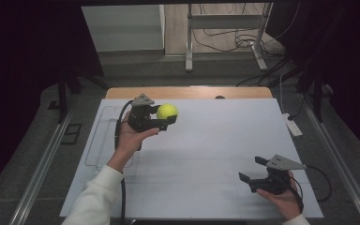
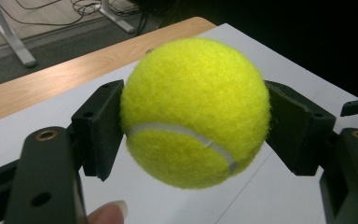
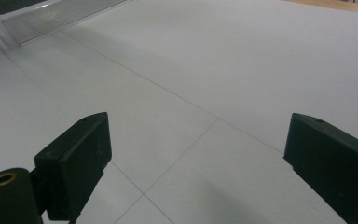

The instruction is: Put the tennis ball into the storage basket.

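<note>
A yellow tennis ball [image 1: 167, 110] is held above the white table sheet at the back left, and my left gripper [image 1: 167, 118] is shut on it. In the left gripper view the ball [image 2: 195, 112] sits squeezed between the two black pads [image 2: 100, 127], with a fingertip showing at the bottom edge. My right gripper [image 1: 252, 171] rests low near the front right of the sheet, held by a hand, its jaws wide apart. Between the right gripper [image 3: 198, 163] jaws lies bare white sheet.
A clear plastic tray [image 1: 104, 140] lies flat at the sheet's left side, its corner [image 3: 51, 18] visible in the right gripper view. The wooden table edge [image 1: 187, 92] runs behind the sheet. A white power strip [image 1: 293, 125] lies off the right edge.
</note>
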Demonstrator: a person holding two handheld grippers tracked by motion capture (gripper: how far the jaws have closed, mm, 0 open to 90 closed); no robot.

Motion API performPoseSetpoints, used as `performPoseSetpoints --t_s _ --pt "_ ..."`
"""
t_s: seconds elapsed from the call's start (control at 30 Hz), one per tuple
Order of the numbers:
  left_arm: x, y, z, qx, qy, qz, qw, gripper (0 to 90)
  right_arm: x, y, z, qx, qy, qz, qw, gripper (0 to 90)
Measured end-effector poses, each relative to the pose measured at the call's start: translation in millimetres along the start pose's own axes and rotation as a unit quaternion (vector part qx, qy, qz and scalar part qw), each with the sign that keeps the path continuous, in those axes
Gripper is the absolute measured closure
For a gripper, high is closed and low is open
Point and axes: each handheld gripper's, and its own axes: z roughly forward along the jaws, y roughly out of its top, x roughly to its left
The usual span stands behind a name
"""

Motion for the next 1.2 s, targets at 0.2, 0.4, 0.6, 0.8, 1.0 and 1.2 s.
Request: performPoseSetpoints --t_s 0.2,0.4,0.6,0.8,1.0,1.2 --pt "5.1 -0.4 -4.1 -0.003 0.007 -0.004 1.0000 27.3 0.1 0.4 0.0 -0.001 0.000 -0.001 1.0000 7.7" --pt "11.9 -0.3 -9.7 -0.007 0.018 -0.009 0.9998 27.3 0.1 0.4 0.1 -0.001 0.000 0.000 1.0000 7.7" --pt "17.3 -0.3 -16.1 -0.009 0.028 -0.011 0.9995 27.3 0.1 0.5 0.1 -0.001 0.000 0.000 1.0000 7.7" --pt "24.6 -0.8 -23.3 -0.016 0.039 -0.017 0.9990 27.3 -0.2 0.3 0.2 0.001 -0.002 0.000 1.0000 7.7" --pt "31.1 -3.8 -24.7 -0.012 0.049 -0.021 0.9985 27.3 -0.4 0.3 0.6 0.001 -0.001 0.000 1.0000 7.8" --pt "38.2 -5.9 -26.2 -0.013 0.061 -0.027 0.9977 27.3 -1.0 0.2 0.4 0.001 -0.002 0.001 1.0000 7.9"
